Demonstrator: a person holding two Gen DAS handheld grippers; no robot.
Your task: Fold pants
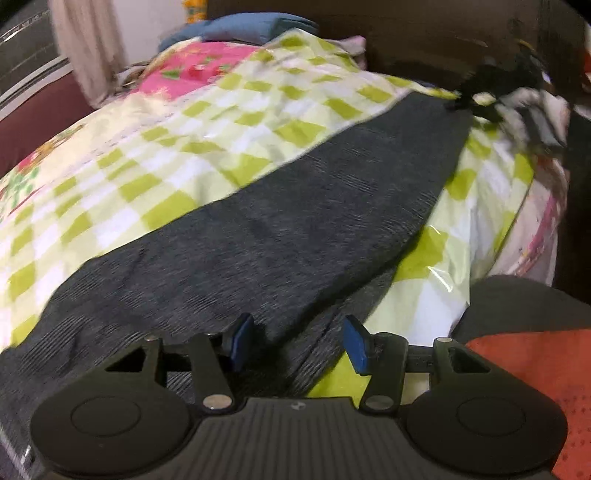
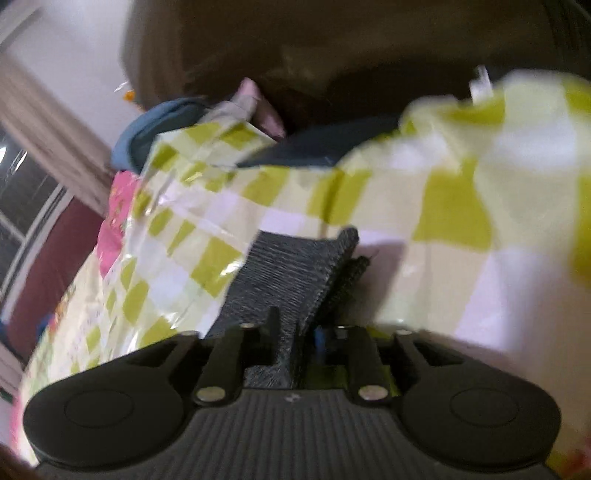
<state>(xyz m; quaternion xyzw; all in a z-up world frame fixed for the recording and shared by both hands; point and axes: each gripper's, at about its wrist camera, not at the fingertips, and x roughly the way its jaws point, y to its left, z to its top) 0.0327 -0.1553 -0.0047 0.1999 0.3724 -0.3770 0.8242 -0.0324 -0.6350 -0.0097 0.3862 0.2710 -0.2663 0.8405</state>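
Dark grey pants point(image 1: 280, 229) lie stretched in a long band across a bed sheet with green and white checks point(image 1: 177, 147). My left gripper point(image 1: 297, 343) is open, its blue pads point(image 1: 242, 339) spread over the near end of the pants. My right gripper point(image 2: 299, 339) is shut on the far end of the pants point(image 2: 295, 273) and holds the hem a little above the sheet point(image 2: 424, 236). It shows blurred at the far right in the left wrist view point(image 1: 517, 107).
A blue folded cloth point(image 1: 240, 29) lies at the head of the bed by a dark headboard point(image 1: 443, 33). A pink flowered patch point(image 1: 184, 66) adjoins the checks. An orange cloth point(image 1: 535, 387) is at the near right. A curtain point(image 1: 85, 48) hangs at the left.
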